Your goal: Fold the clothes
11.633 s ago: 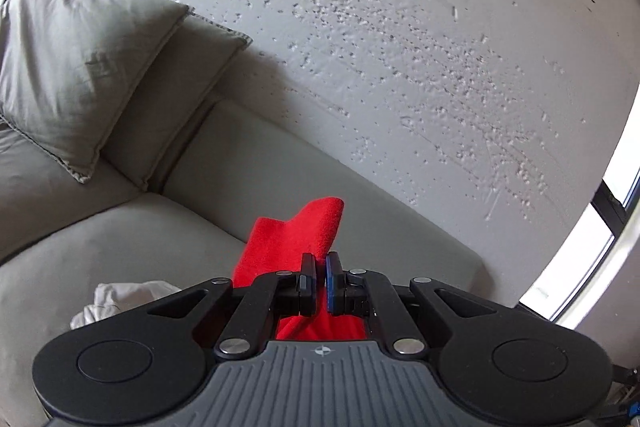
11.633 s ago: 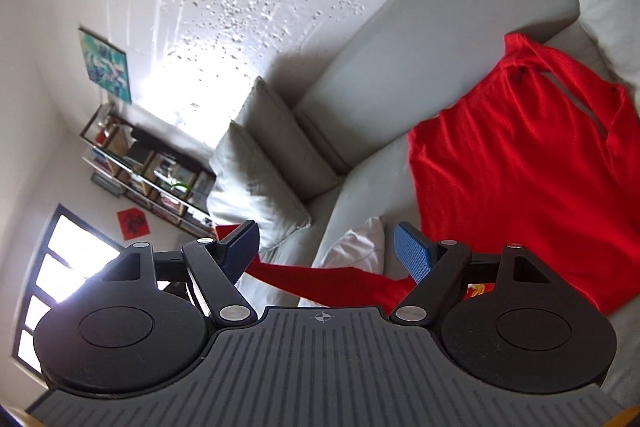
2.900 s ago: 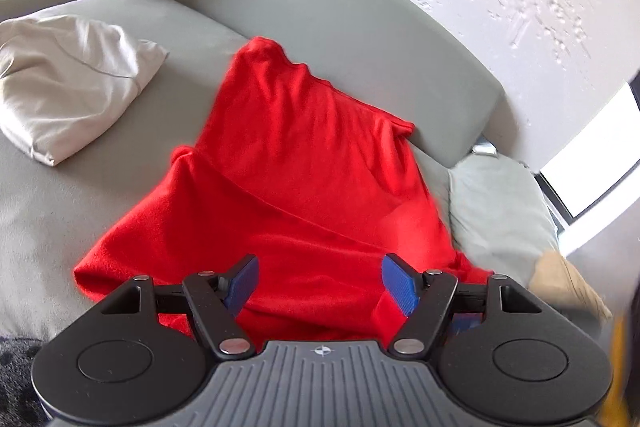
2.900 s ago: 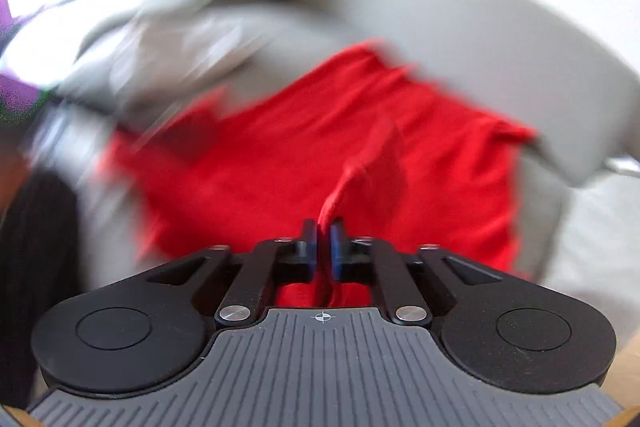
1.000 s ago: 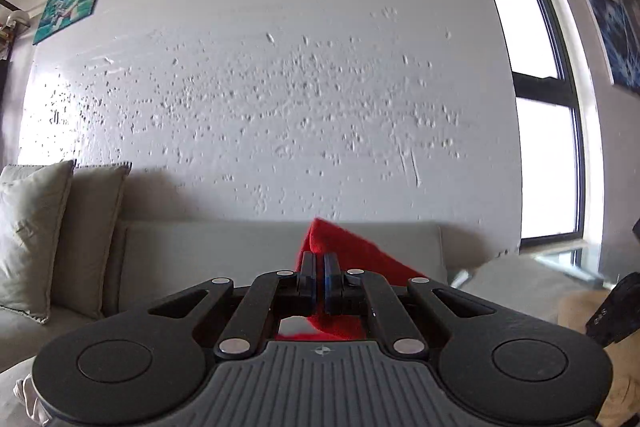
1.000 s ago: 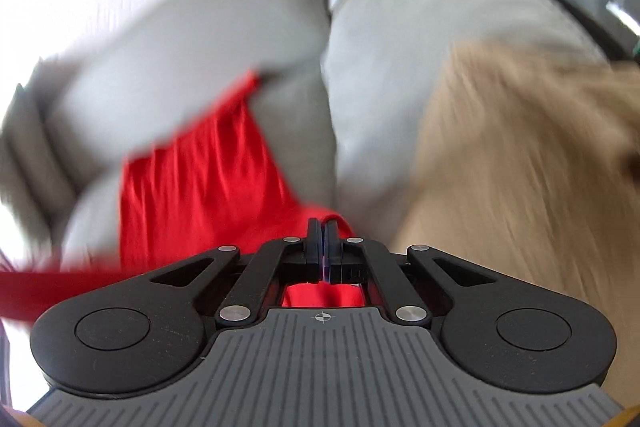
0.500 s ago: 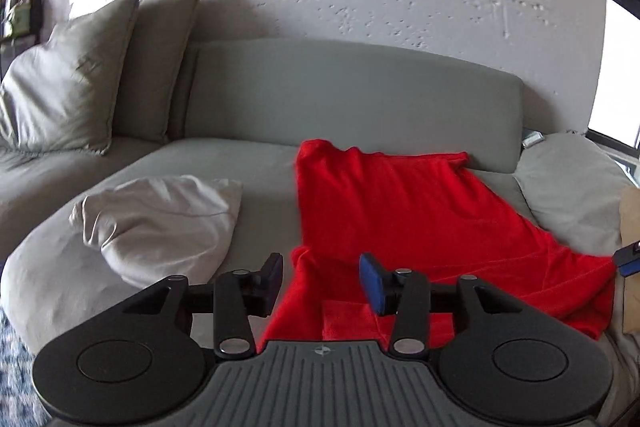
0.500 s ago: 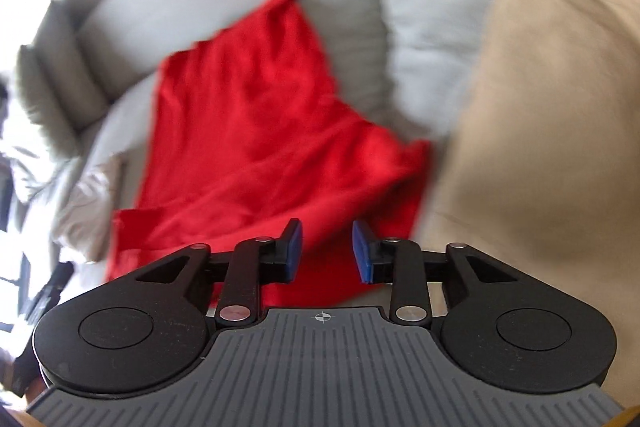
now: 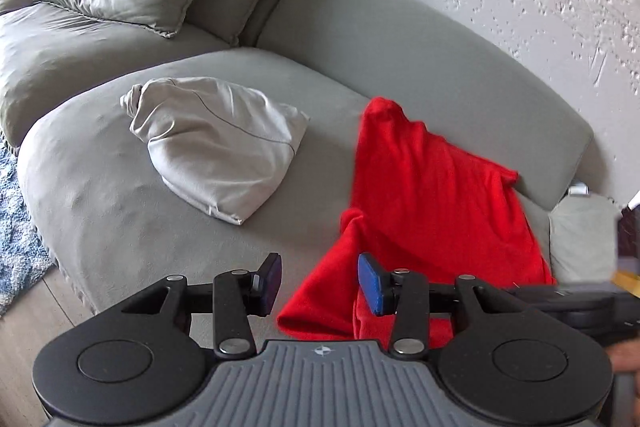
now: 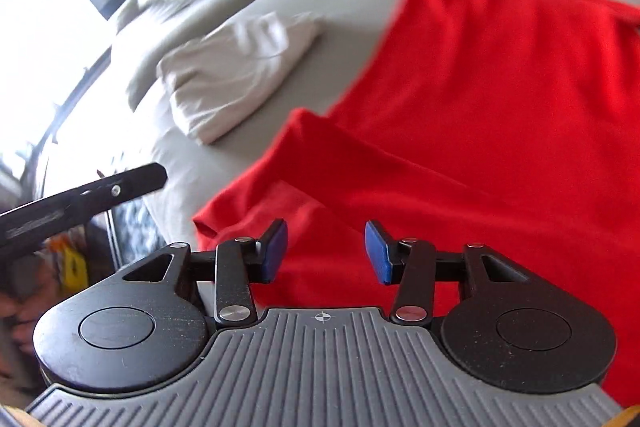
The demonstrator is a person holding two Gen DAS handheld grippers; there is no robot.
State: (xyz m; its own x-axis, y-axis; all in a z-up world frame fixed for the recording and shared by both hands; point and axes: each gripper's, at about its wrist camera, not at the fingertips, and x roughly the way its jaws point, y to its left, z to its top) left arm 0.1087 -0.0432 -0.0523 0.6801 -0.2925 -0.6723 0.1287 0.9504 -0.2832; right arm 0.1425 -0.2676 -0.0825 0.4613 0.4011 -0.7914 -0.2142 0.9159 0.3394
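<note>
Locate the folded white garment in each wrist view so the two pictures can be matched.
Left wrist view: the folded white garment lies left of centre on the grey sofa seat, apart from the red shirt to its right.
Right wrist view: the same garment sits upper left, blurred, again left of the red shirt.
Shared landmark: the red shirt's near left corner, pointing towards the white garment in both.

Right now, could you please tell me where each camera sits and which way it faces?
Left wrist: on the left gripper, facing down over the grey sofa at the red fleece garment; open jaws show.
Right wrist: on the right gripper, facing down onto the same garment; open jaws show.
Shared: the garment and the folded white cloth bundle.
</note>
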